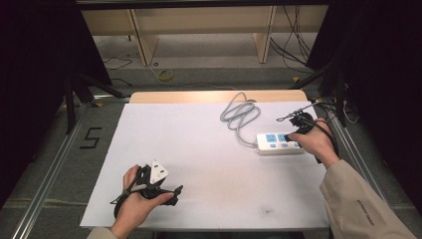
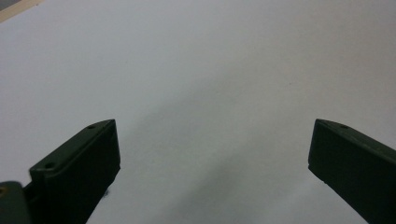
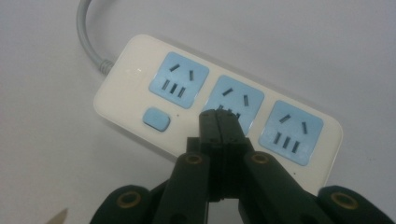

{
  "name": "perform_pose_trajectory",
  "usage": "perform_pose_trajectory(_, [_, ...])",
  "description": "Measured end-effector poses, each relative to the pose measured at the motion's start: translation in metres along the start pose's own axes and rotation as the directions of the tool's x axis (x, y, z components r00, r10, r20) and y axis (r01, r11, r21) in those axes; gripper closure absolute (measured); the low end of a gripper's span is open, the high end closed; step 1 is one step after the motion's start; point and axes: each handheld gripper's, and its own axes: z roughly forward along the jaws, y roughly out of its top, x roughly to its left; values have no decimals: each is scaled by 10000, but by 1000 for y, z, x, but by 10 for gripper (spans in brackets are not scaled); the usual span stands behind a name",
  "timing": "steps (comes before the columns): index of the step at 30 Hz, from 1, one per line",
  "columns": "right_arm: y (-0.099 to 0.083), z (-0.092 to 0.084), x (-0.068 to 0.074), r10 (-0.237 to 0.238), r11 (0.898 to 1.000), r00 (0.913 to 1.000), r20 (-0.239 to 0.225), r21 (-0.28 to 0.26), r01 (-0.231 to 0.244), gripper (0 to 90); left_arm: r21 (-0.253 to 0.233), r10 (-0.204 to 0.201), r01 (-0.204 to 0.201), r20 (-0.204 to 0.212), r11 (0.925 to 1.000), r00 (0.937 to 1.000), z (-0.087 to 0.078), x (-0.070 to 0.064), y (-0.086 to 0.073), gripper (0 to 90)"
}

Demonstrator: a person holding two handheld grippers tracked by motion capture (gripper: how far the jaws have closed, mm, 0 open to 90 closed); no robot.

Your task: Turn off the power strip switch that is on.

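Here the right gripper (image 3: 219,122), jaws pressed together, hides the power strip's (image 3: 130,74) middle switch; the left gripper (image 2: 212,149) gapes wide above the bare white table (image 1: 199,139).

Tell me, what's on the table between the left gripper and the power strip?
Nothing. In the high view, bare white table stretches from the left gripper to the power strip. Its grey cord coils farther back.

High view overlooks table (image 1: 199,149); both gripper views look closely down onto it.
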Motion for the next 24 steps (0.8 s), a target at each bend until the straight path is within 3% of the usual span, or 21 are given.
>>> perform_pose_trajectory(7, [0,6,0,-4,9994,10000,-75,348,7,900,-26,-25,25,48,10000,10000,0,0,0,17])
perform_pose_trajectory(24, [2,13,1,-11,9980,10000,-20,631,13,900,-33,15,-15,72,10000,10000,0,0,0,16])
